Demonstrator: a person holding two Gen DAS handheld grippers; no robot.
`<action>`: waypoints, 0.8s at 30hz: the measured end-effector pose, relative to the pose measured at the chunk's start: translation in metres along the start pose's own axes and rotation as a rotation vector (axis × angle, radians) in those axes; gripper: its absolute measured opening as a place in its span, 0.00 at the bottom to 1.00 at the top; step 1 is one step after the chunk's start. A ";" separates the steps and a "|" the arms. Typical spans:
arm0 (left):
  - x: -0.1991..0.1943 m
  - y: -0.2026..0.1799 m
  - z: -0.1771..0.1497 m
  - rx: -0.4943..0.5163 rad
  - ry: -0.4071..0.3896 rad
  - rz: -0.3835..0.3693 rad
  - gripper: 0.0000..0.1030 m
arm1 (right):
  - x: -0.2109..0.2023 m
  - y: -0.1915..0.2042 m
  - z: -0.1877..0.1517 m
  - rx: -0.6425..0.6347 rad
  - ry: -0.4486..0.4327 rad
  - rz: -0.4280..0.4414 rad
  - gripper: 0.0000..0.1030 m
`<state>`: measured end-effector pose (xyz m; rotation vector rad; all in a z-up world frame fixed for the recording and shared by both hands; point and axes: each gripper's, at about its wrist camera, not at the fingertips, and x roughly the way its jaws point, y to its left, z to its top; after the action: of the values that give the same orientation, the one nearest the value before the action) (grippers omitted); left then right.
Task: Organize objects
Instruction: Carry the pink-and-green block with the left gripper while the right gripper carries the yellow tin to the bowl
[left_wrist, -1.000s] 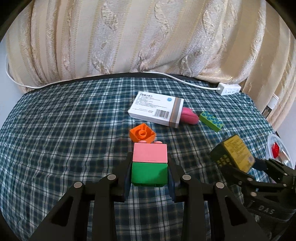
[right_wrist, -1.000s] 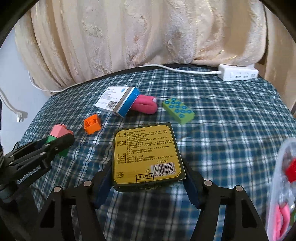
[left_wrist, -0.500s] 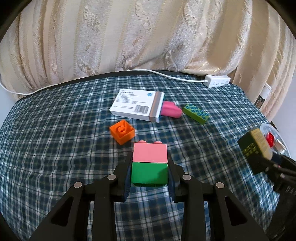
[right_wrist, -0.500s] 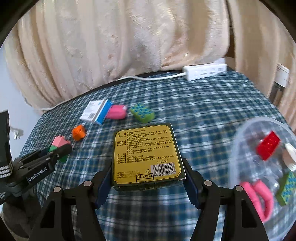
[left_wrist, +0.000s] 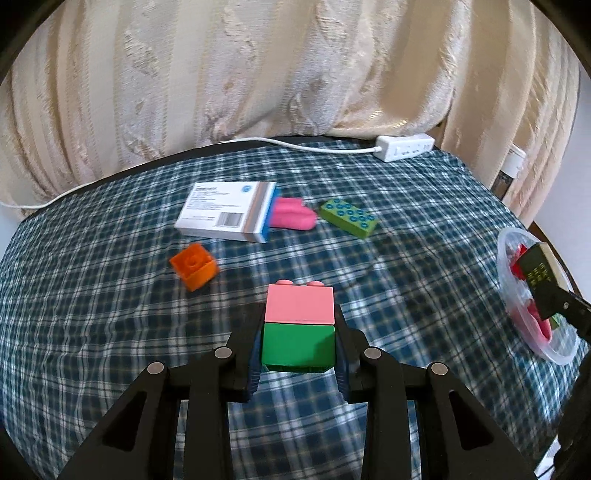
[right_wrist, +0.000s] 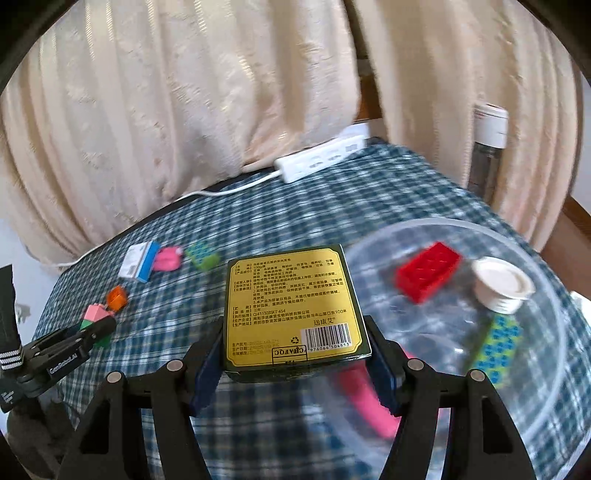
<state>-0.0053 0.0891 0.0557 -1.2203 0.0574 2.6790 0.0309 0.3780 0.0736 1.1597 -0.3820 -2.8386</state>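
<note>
My left gripper (left_wrist: 298, 350) is shut on a pink-and-green brick stack (left_wrist: 298, 325), held above the checked cloth. My right gripper (right_wrist: 295, 354) is shut on a dark green box with a yellow label (right_wrist: 291, 306), at the left rim of a clear plastic bowl (right_wrist: 436, 223). The bowl holds a red brick (right_wrist: 428, 273), a white cap (right_wrist: 502, 284), a green studded brick (right_wrist: 498, 343) and a pink piece (right_wrist: 365, 398). In the left wrist view the same box (left_wrist: 539, 273) hangs over the bowl (left_wrist: 508, 240) at far right.
On the cloth lie a white medicine box (left_wrist: 227, 211), a pink piece (left_wrist: 291, 218), a green studded brick (left_wrist: 349, 218) and an orange brick (left_wrist: 194, 266). A white power strip (left_wrist: 404, 147) and its cable run along the far edge, below the cream curtain. A bottle (right_wrist: 487, 147) stands beyond the table.
My right gripper has carried the yellow-labelled box to the right, from over the cloth to the bowl's rim. My left gripper shifted right with the brick stack still in it.
</note>
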 end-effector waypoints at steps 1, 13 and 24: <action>0.000 -0.004 0.001 0.008 0.001 -0.002 0.32 | -0.002 -0.006 0.000 0.010 -0.004 -0.008 0.69; -0.001 -0.059 0.008 0.113 -0.002 -0.030 0.32 | -0.027 -0.077 -0.008 0.121 -0.045 -0.088 0.69; 0.001 -0.115 0.017 0.197 0.002 -0.098 0.32 | -0.033 -0.108 -0.020 0.136 -0.048 -0.123 0.69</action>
<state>0.0041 0.2038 0.0718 -1.1351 0.2485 2.5193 0.0738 0.4833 0.0555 1.1784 -0.5328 -2.9926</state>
